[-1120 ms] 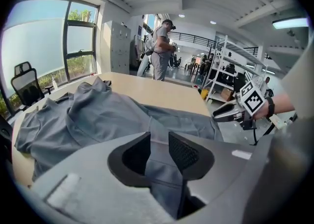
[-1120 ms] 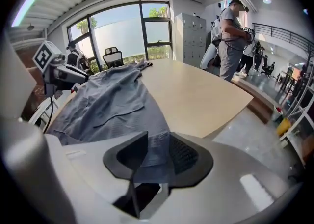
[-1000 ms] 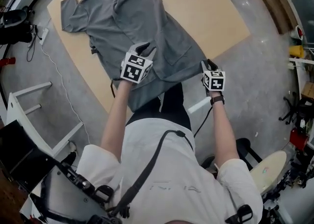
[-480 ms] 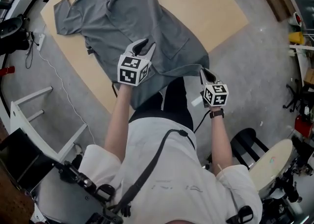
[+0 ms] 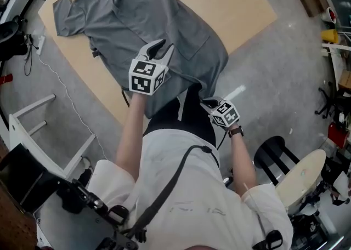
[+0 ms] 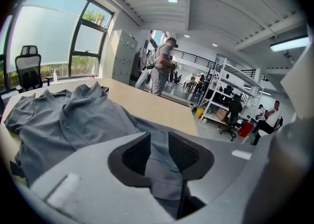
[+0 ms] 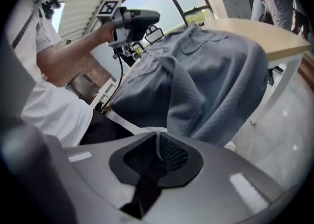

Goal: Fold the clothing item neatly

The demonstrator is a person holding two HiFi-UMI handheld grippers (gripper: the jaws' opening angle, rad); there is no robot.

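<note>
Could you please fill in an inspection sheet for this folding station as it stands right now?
Surface: wooden table, carrying only the garment.
Job's things: grey shirt spread out and rumpled, with its hem hanging over the near edge.
Clutter: nothing seen on the table.
Grippers: left gripper is closed on a fold of the shirt. The right gripper jaws have just been closing and are together with nothing between them, off the table's edge.
Cables: white cable trails across the floor left of the table.
Surroundings: white frame on the floor at left; a person and shelving beyond the table.
</note>
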